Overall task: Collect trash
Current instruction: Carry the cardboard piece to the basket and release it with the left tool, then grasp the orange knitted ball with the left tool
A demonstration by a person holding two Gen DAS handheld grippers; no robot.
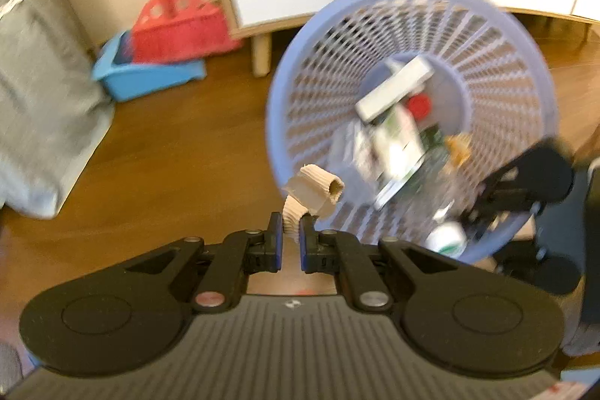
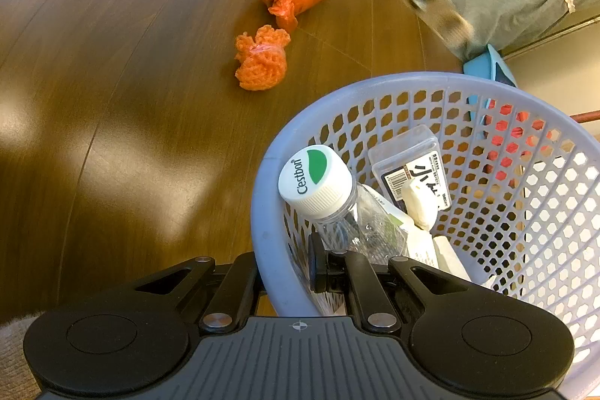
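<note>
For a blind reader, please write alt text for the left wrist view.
The left hand-held gripper pinches a beige corrugated cardboard strip before a lavender plastic mesh basket of trash on a brown wooden floor; a red broom in a blue dustpan is behind.

Both wrist cameras look steeply down from near; they share the lavender basket (image 1: pixel 525 36) (image 2: pixel 262 212), seen from opposite sides.
</note>
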